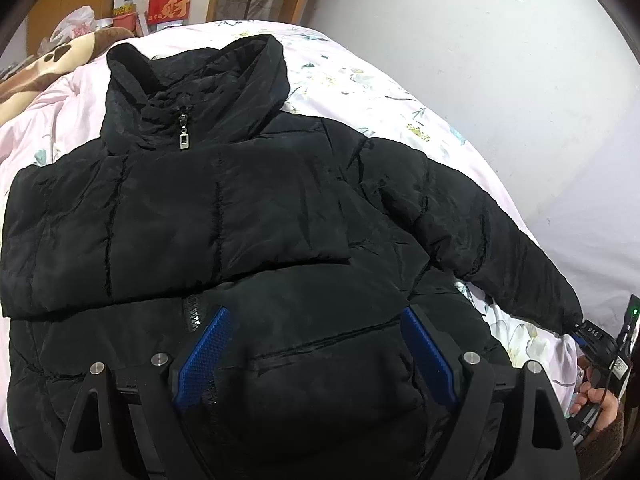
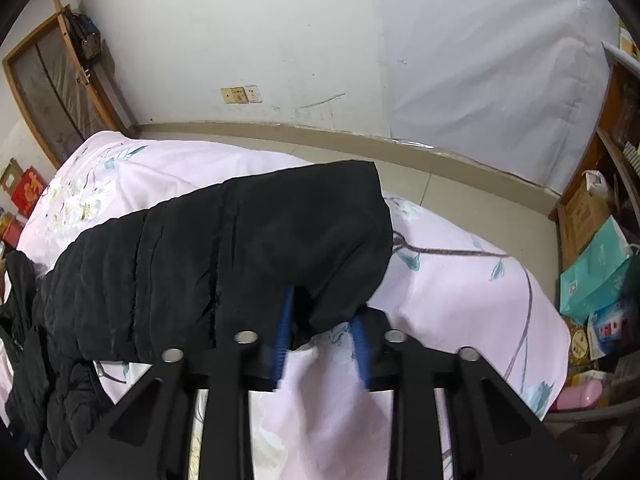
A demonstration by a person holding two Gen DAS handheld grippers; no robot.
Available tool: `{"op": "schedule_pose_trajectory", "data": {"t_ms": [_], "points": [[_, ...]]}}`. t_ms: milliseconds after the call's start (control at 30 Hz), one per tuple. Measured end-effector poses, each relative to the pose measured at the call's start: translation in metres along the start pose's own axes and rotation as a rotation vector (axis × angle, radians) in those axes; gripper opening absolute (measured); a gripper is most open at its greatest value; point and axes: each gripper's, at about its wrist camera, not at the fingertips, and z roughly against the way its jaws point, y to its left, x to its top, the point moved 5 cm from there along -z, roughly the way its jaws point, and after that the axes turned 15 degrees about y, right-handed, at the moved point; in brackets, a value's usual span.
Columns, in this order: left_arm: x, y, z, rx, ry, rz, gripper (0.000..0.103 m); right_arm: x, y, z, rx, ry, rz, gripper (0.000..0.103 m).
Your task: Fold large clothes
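Note:
A black puffer jacket (image 1: 240,208) lies front up on a pink floral bed (image 1: 360,92), collar at the far end. One sleeve is folded across its chest (image 1: 168,232). The other sleeve (image 1: 500,248) stretches out to the right. My left gripper (image 1: 316,320) is open just above the jacket's lower front, its blue pads spread wide. My right gripper (image 2: 324,312) is shut on the cuff of the outstretched sleeve (image 2: 248,256) and holds it over the bed. It also shows in the left wrist view (image 1: 592,336) at the sleeve's end.
A brown paw-print blanket (image 1: 60,60) and red boxes (image 1: 168,10) lie beyond the bed's far left. A white wall (image 2: 280,40) runs along the bed's side. Shelves with bags and boxes (image 2: 600,264) stand to the right of the bed.

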Motion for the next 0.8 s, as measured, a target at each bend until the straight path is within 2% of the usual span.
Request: {"op": "schedule_pose_trajectory", "data": {"t_ms": [100,233,367,500,600,800], "points": [[-0.001,0.005,0.002,-0.004,-0.007,0.01,0.087,0.003,0.005,0.015,0.004,-0.06,0.014,0.014],[-0.001,0.008,0.004,-0.016,-0.01,0.016,0.087,0.006,0.026,0.041,0.066,-0.133,0.058,0.011],[0.0,0.014,0.012,-0.032,-0.031,0.024,0.087,0.005,0.062,0.068,0.186,-0.181,0.129,0.008],[0.0,0.029,0.021,-0.037,-0.046,0.053,0.087,-0.005,0.115,0.092,0.3,-0.205,0.244,0.008],[0.0,0.043,0.027,-0.034,-0.059,0.073,0.087,-0.015,0.155,0.102,0.353,-0.212,0.333,0.008],[-0.004,0.086,0.041,-0.039,-0.09,0.147,0.087,-0.053,0.253,0.096,0.458,-0.155,0.535,0.008]]}}
